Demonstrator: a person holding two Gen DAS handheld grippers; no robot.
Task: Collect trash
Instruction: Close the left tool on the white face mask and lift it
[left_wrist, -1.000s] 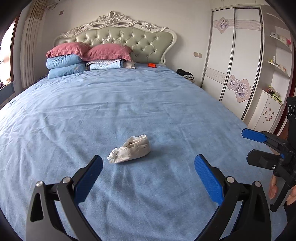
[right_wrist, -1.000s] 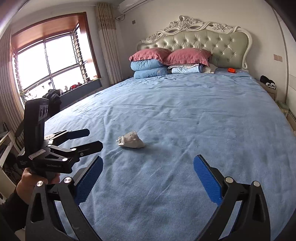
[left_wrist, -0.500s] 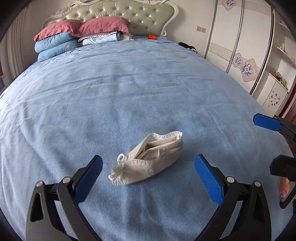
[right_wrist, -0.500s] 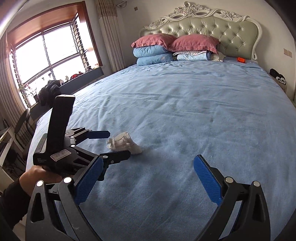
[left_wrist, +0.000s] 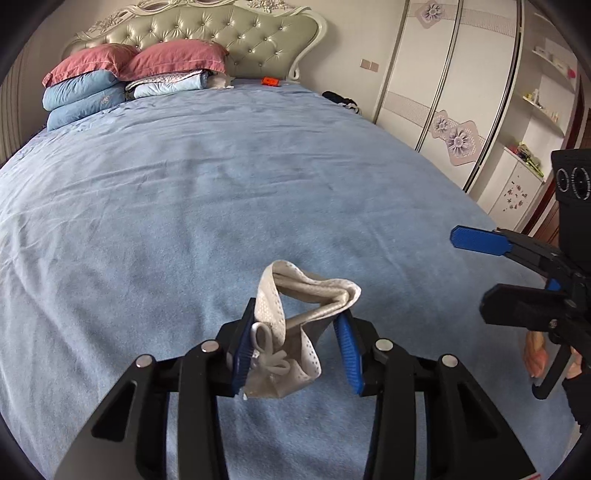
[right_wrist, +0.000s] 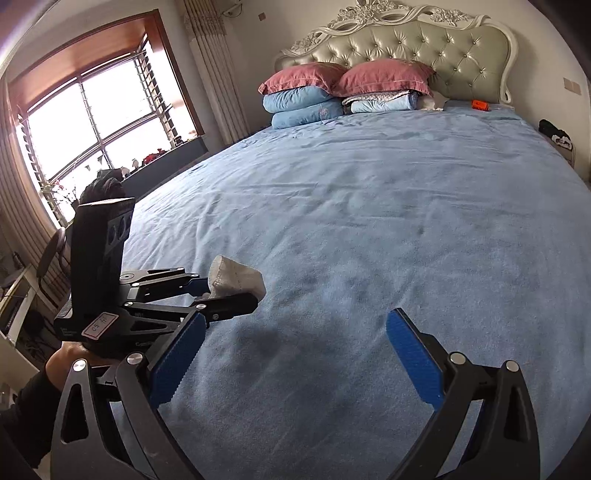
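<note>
In the left wrist view we see our left claw at the lower middle of the frame, its blue pads drawn narrow around a crumpled white face mask. The mask is pinched between the two pads, its perforated band looping up above them and its ear cord bunched against the left pad. It sits above the blue bed cover, but we cannot tell whether its lower edge touches the cover.

At the right edge of the same view our right claw shows from the side, spread wide, with one blue pad pointing left over the bed. Beneath it a bit of the right hand is visible.

In the right wrist view the right claw fills the bottom of the frame, its pads well apart and holding nothing. At the left middle, the left claw grips the mask, and the left hand holds its handle at the lower left.

At the top of both views stand the tufted headboard and a stack of pink and blue pillows. A small orange thing lies on the bed near the headboard. A wardrobe stands at the upper right of the left view, and a window at the upper left of the right view.
</note>
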